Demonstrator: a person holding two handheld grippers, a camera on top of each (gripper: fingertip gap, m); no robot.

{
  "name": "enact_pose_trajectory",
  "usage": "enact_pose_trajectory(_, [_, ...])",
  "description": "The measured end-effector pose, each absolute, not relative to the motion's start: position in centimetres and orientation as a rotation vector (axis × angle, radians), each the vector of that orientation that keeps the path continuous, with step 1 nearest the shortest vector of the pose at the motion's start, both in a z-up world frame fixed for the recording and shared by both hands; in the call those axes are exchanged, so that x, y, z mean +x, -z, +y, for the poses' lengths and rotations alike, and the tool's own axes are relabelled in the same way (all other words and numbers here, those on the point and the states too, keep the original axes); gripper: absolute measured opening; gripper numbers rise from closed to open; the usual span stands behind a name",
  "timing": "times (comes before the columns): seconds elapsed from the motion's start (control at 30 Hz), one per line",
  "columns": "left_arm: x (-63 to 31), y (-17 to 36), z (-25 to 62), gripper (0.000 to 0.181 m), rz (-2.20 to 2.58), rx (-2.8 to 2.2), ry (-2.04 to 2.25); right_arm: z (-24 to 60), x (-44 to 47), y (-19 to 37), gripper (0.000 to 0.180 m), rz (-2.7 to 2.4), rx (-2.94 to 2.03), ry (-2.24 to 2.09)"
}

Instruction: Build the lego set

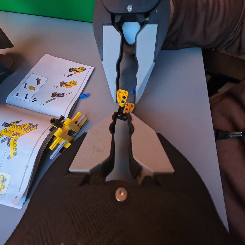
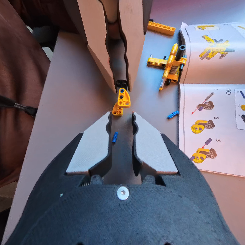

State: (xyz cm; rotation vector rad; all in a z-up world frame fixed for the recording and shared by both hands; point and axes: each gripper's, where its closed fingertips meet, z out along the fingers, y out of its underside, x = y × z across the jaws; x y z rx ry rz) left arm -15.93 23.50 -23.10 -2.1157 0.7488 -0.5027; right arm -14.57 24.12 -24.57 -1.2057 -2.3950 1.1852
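Note:
My left gripper [image 1: 122,114] is shut on the black end [image 1: 122,116] of a small sub-assembly held just above the grey table [image 1: 172,119]. Two yellow rounded pieces [image 1: 122,97] [image 1: 129,107] hang off its far end. My right gripper [image 2: 121,113] is open; its tips stand on either side of the lower yellow piece [image 2: 117,110] without clamping it. The upper yellow piece [image 2: 124,98] has a blue pin in its end hole. In the right wrist view my left gripper [image 2: 123,91] comes in from the top. In the left wrist view my right gripper [image 1: 126,102] comes in from the top.
An open instruction booklet [image 1: 46,86] [image 2: 212,119] lies beside a larger yellow and black assembly [image 1: 66,131] [image 2: 171,62]. Two loose blue pins [image 1: 84,95] [image 2: 115,137] lie on the table. A long yellow beam [image 2: 161,28] lies farther off. The table edge and a brown-sleeved arm [image 1: 205,26] are close. Less than 4 cm separates the two grippers' tips.

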Motion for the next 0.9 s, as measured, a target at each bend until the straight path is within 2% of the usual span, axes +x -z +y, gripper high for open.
enact_pose_trajectory(0.23, [-16.3,22.7,23.8,0.013,0.726,-2.097,0.492,23.8,-14.6,25.0,0.024,-2.413,-1.141,-1.085])
enact_pose_trajectory(0.37, [-16.7,22.4,24.1,0.013,0.690,-2.087,0.505,23.5,-14.5,25.0,0.012,-2.427,-1.127,-1.098])
enact_pose_trajectory(0.7, [-17.1,22.0,24.4,0.013,0.663,-2.070,0.493,24.9,-15.3,23.8,0.012,-2.314,-1.121,-1.093])
enact_pose_trajectory(0.9, [-18.0,21.3,24.8,0.013,0.575,-2.052,0.516,26.1,-15.8,23.9,0.012,-2.274,-0.971,-0.842])
